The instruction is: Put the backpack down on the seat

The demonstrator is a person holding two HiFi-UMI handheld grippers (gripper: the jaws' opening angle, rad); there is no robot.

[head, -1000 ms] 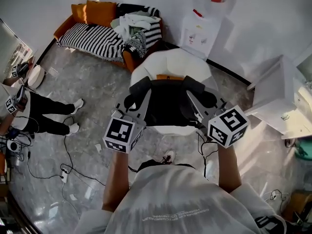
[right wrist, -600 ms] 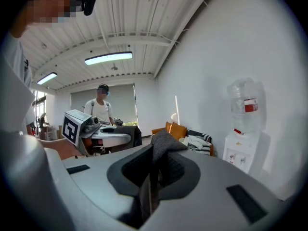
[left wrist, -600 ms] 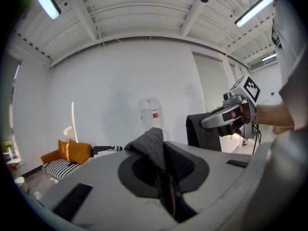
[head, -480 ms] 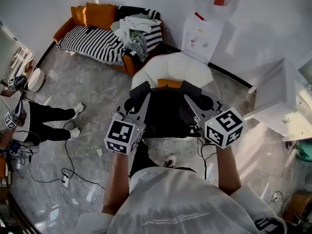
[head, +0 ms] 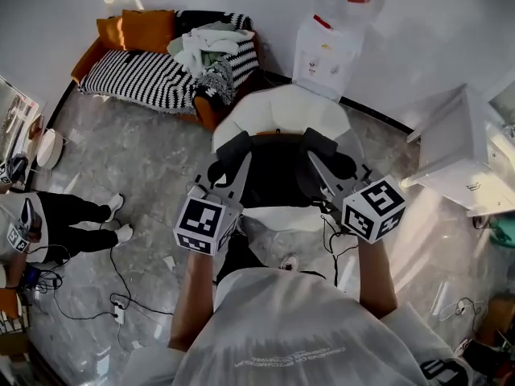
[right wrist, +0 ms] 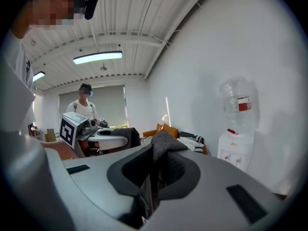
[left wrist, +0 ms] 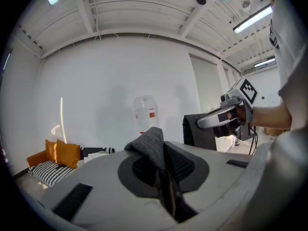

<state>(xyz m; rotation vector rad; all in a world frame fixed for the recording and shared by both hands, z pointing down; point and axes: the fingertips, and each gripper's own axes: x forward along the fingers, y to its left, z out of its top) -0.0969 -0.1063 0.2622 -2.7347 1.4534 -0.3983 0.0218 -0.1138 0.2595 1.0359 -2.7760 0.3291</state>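
A black backpack point(head: 273, 179) hangs over the round white seat point(head: 282, 107), held up by its two shoulder straps. My left gripper point(head: 233, 159) is shut on the left strap point(left wrist: 151, 148), grey fabric folded up between its jaws point(left wrist: 160, 170). My right gripper point(head: 322, 159) is shut on the right strap point(right wrist: 161, 148), pinched the same way point(right wrist: 151, 170). Each gripper view shows the other gripper across the bag: the right gripper point(left wrist: 226, 119) and the left gripper point(right wrist: 91, 131). The bag's lower part is hidden behind the grippers' cubes and my body.
A striped sofa point(head: 145, 75) with orange cushions and clothes stands at the back left. A water dispenser point(head: 326, 47) is behind the seat and a white cabinet point(head: 463, 155) to the right. A seated person point(head: 56, 219) and floor cables point(head: 121, 296) are at left.
Both grippers have carried the backpack forward and slightly down over the white seat. It now hides the orange patch seen behind it. Both grips are unchanged.
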